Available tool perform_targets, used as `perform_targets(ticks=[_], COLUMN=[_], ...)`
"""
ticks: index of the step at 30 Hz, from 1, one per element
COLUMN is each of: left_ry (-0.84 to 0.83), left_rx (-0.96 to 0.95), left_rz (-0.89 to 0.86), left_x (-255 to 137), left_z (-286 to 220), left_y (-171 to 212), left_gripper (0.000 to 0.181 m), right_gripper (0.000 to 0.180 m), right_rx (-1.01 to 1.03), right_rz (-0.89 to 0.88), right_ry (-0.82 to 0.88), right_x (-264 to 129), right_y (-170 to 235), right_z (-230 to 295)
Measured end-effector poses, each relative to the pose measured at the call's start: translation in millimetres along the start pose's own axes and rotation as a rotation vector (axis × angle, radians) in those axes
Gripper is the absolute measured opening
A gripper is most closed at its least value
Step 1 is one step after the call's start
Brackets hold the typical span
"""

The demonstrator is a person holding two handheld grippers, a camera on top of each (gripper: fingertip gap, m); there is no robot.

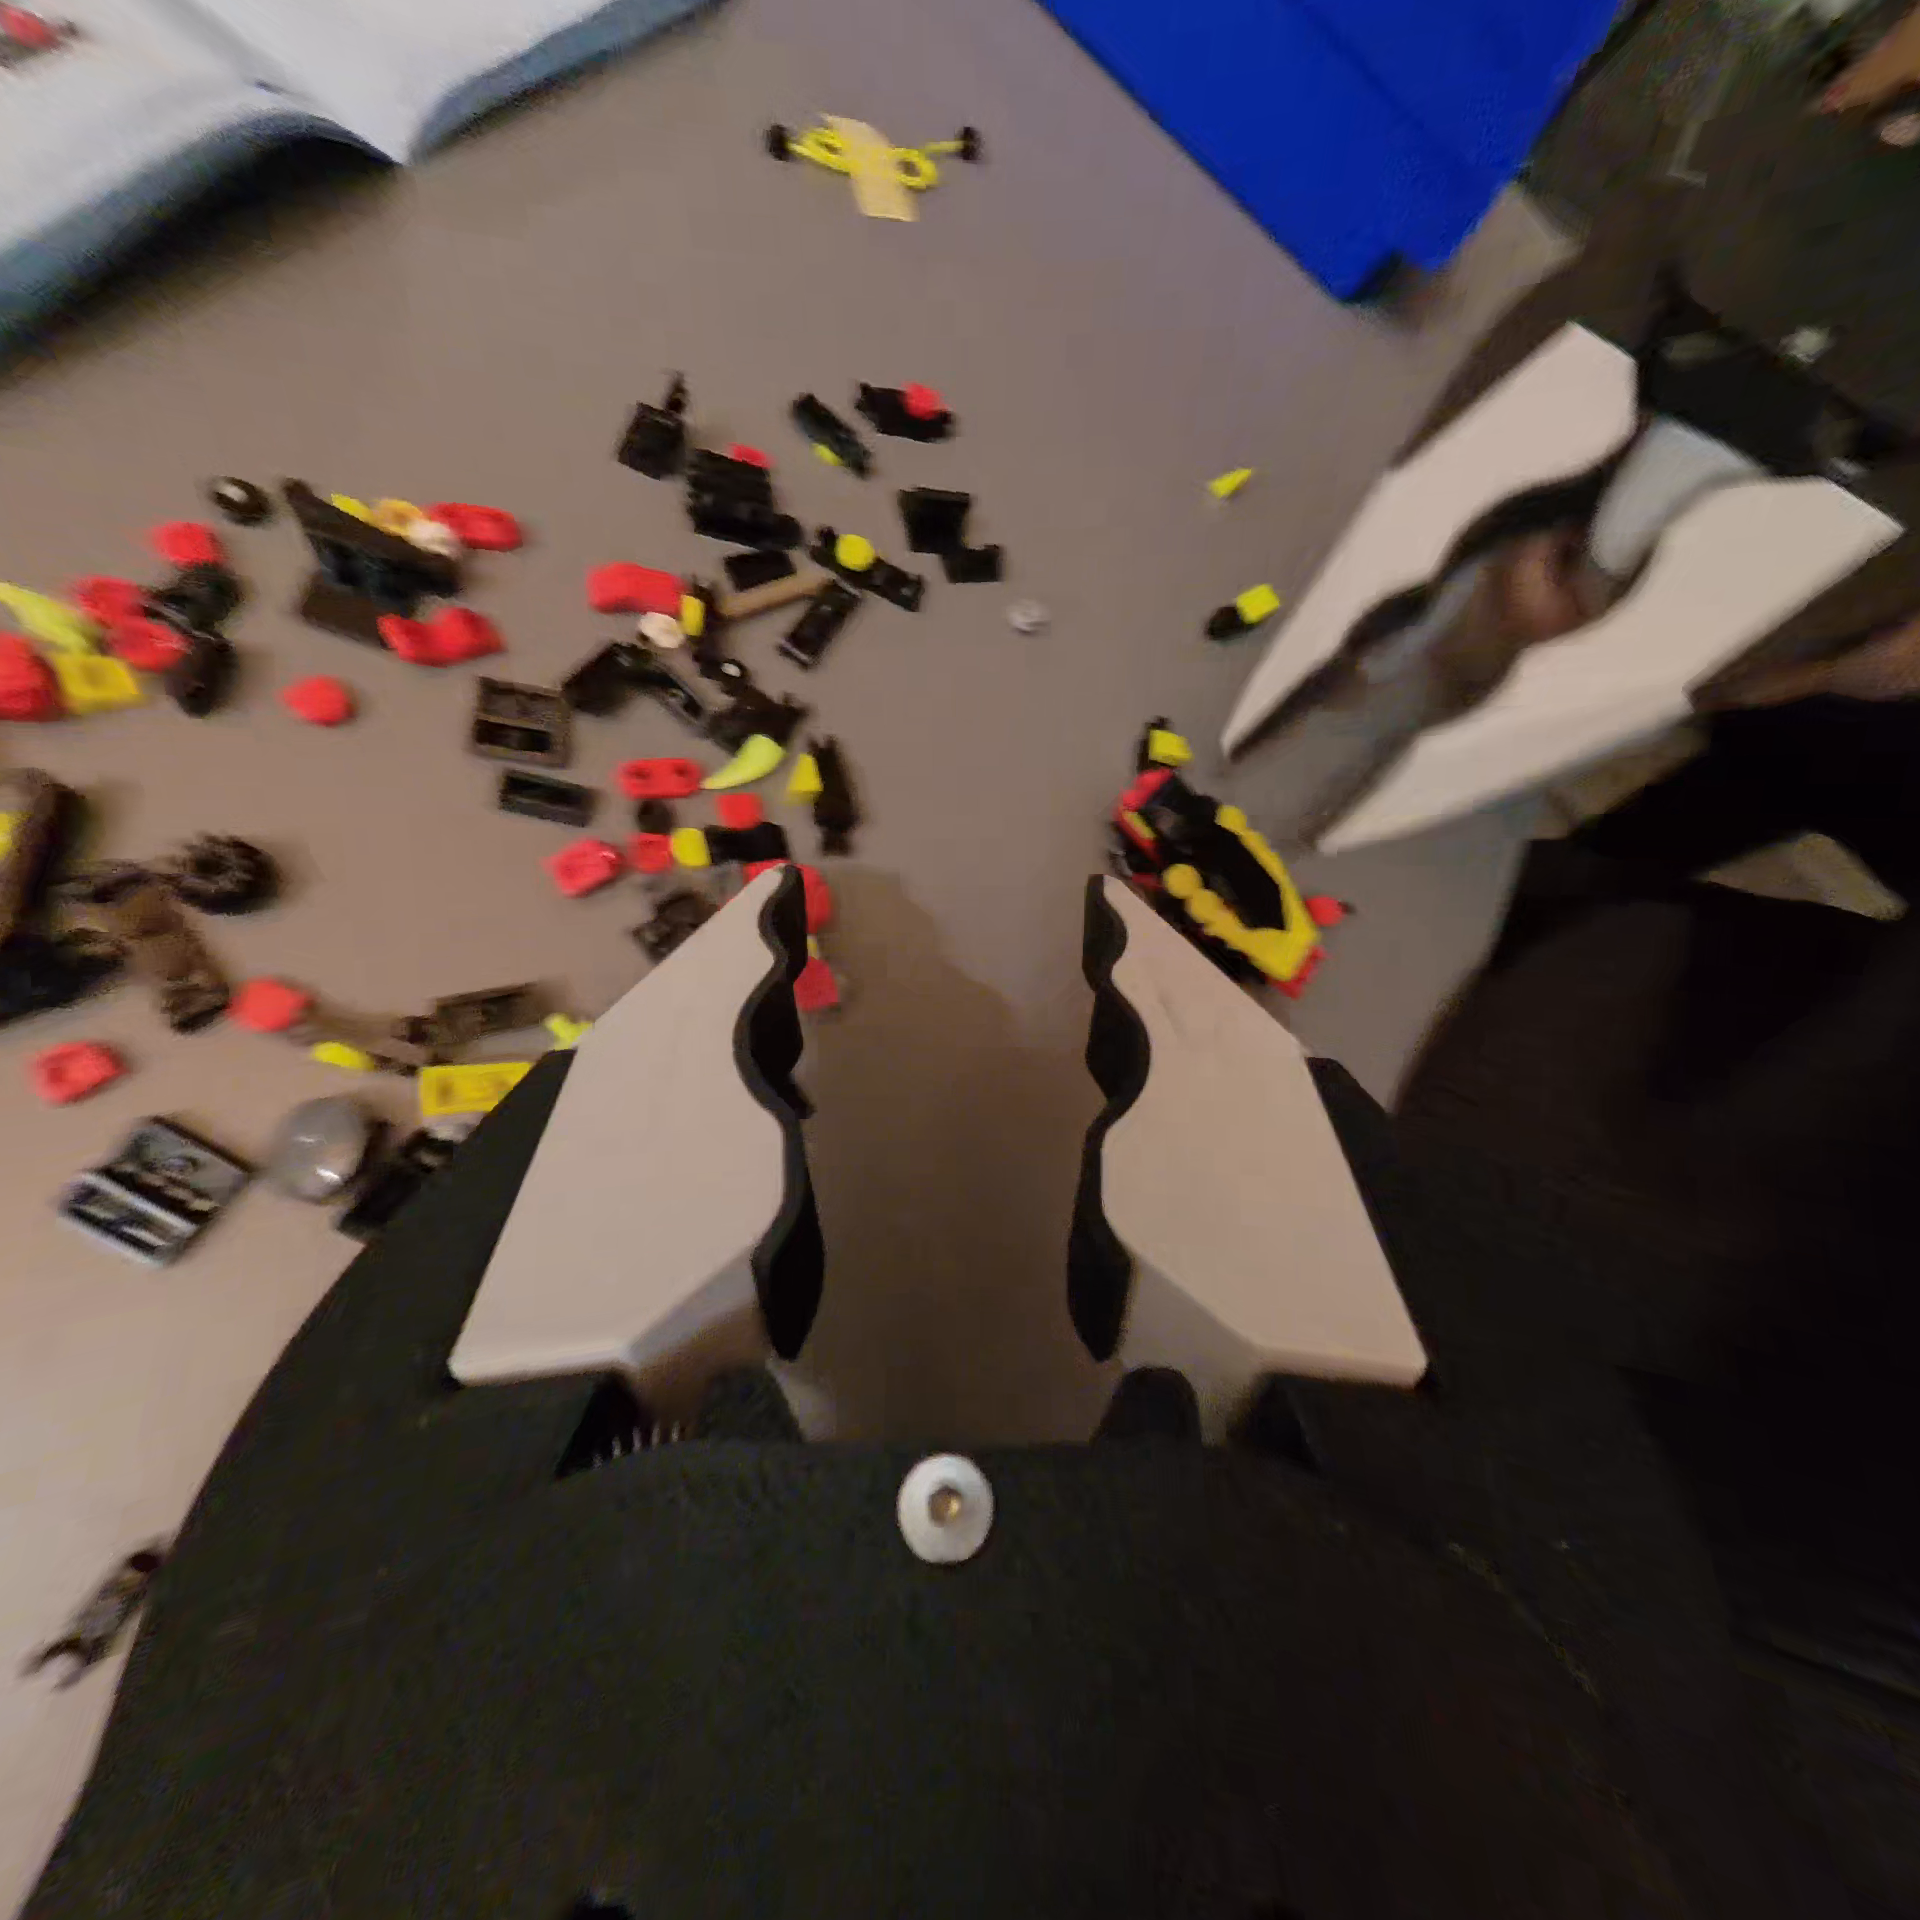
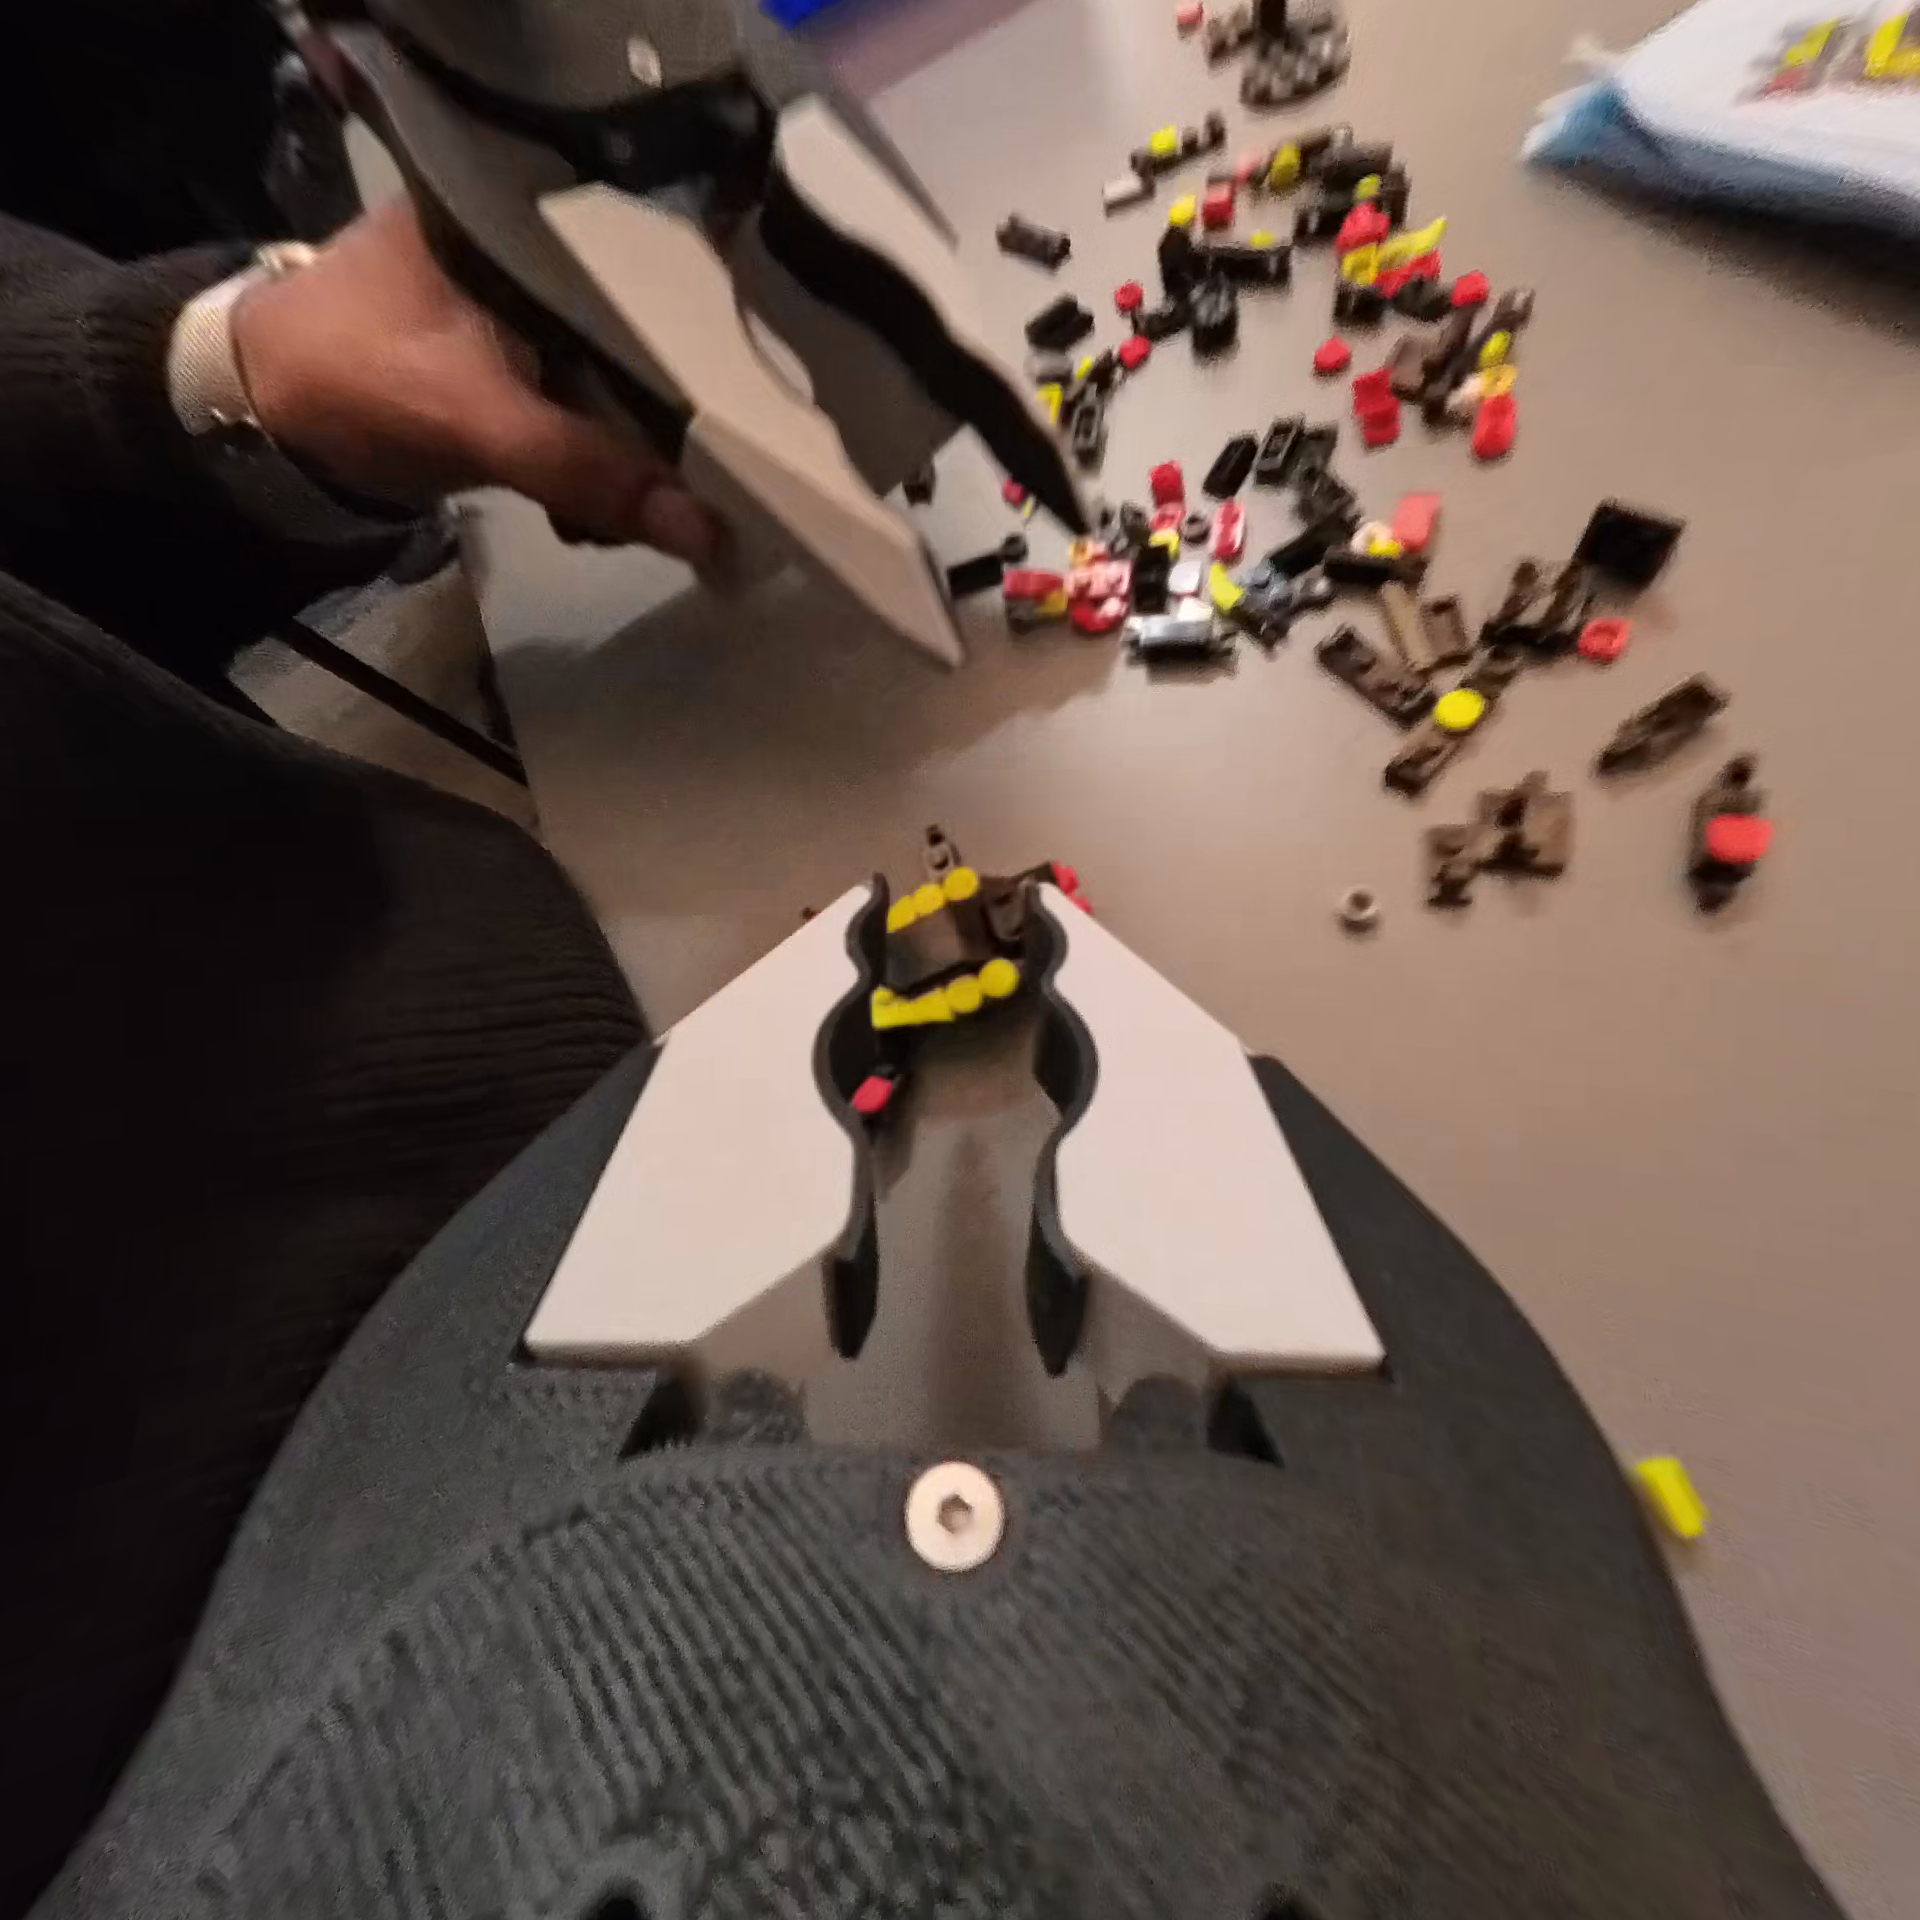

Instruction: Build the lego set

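Observation:
A partly built Lego model [image 1: 1221, 894] in black, yellow and red lies on the grey table. My left gripper [image 1: 940, 899] is open and empty, low over the table just left of the model, at the edge of a pile of loose black, red and yellow pieces [image 1: 675, 644]. My right gripper [image 1: 1278, 790] comes in from the upper right, its jaws partly apart, tips just above the model. In the right wrist view the model [image 2: 951, 961] shows in the gap between the right gripper's [image 2: 956, 894] tips. The left gripper [image 2: 1013, 582] also shows there, held by a hand [image 2: 416, 395].
An open instruction booklet [image 1: 208, 104] lies at the far left; it also shows in the right wrist view [image 2: 1766, 104]. A blue box [image 1: 1351, 125] stands at the back. A small yellow wheeled build [image 1: 873, 156] sits apart. A lone yellow piece [image 2: 1671, 1496] lies beside the right gripper.

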State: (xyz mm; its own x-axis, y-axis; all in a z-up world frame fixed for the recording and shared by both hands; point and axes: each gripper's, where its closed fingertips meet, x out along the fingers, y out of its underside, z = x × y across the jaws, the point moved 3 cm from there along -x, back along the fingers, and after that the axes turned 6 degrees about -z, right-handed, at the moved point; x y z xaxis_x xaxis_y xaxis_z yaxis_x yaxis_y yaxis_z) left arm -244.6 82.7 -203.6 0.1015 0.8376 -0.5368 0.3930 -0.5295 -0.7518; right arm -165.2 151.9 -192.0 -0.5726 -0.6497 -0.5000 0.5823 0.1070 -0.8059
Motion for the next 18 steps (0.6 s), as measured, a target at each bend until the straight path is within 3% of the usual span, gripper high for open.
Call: perform_targets(ticks=[5,10,13,18], left_ry=[-0.104,-0.178,-0.143,-0.125], left_rx=[0.169,0.253,0.245,0.296], left_rz=[0.082,0.187,0.206,0.214], left_x=[20,32,32,35], left_z=[9,18,13,6], left_y=[-9,-3,2,4], left_gripper=[0.044,0.034,0.018,0.009], right_gripper=[0.04,0.033,0.038,0.038], right_rx=[-0.015,-0.133,-0.159,-0.171], right_rz=[0.05,0.085,0.095,0.097], right_ry=[0.084,0.136,0.139,0.128], right_x=[9,12,10,6], right_y=[17,19,20,21], right_z=[10,7,4,-1])
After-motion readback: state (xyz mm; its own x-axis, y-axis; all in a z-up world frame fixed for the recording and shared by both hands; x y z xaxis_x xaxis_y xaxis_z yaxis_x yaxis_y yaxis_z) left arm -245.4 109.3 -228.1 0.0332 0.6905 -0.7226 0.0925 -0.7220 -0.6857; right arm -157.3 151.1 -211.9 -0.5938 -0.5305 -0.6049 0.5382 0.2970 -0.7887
